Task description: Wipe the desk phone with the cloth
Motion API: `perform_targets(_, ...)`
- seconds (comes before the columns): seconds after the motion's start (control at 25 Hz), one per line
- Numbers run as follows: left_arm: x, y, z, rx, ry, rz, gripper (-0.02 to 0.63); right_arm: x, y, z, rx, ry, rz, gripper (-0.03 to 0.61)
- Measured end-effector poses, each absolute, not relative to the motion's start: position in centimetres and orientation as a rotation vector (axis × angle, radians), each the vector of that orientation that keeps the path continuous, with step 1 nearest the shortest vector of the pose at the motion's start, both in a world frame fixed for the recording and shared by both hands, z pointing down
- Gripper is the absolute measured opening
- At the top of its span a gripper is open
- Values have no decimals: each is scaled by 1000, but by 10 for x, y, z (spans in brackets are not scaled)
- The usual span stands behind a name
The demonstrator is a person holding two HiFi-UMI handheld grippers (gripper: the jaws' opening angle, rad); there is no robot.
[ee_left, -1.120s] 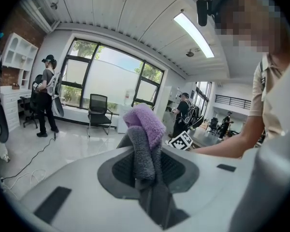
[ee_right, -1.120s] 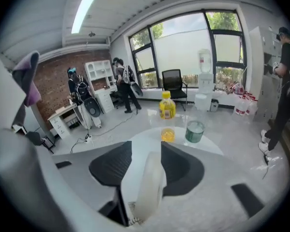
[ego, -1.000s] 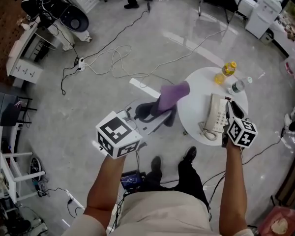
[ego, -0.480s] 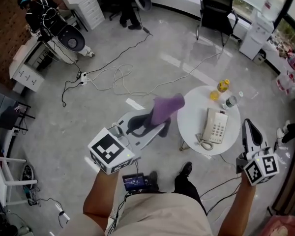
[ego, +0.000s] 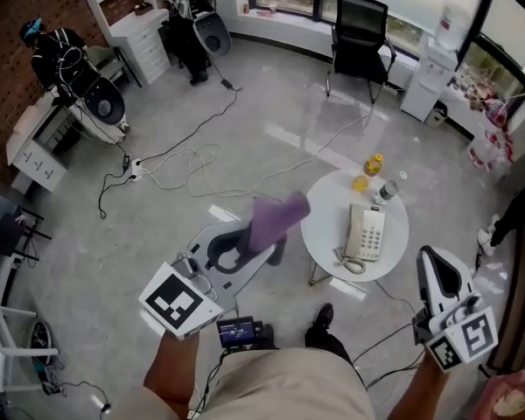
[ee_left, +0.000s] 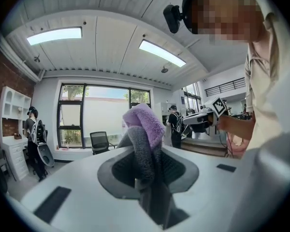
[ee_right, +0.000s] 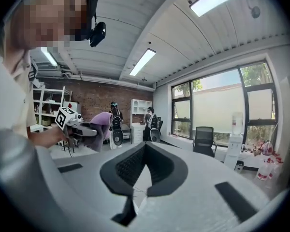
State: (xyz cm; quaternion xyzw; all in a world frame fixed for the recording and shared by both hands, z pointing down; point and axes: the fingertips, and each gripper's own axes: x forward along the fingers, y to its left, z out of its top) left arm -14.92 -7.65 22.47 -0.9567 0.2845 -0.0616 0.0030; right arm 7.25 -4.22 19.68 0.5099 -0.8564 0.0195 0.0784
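A white desk phone (ego: 365,234) lies on the small round white table (ego: 328,234). My left gripper (ego: 261,245) hangs left of the table, above the floor, shut on a purple cloth (ego: 277,219) that sticks out past its tips. In the left gripper view the cloth (ee_left: 144,125) is bunched between the jaws of that gripper (ee_left: 146,151). My right gripper (ego: 430,261) is off the table's lower right edge, clear of the phone. In the right gripper view its jaws (ee_right: 144,151) meet with nothing between them.
A yellow bottle (ego: 368,170) and a clear bottle (ego: 388,191) stand at the table's far edge. Cables (ego: 201,169) trail over the floor to the left. A black chair (ego: 359,26) and a water dispenser (ego: 437,46) stand by the windows.
Both grippers have drawn back from the table towards me. The right one has left the phone's side for the lower right. The cloth stays held in the left one.
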Motion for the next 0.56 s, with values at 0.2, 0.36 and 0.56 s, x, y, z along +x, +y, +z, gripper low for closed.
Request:
perform_targets(0.2, -144, -58, 221, -3015, 838, -184, 91, 74, -15, 186, 1563, -2540, 25, -9)
perform_targets(0.36, -137, -49, 223, -3026, 806, -190, 91, 81, -2, 187, 1593, -2520, 27, -9)
perform_targets(0.56, -133, -36, 222, -3029, 786, -192, 91, 86, 14, 187, 1614, -2503, 32, -9)
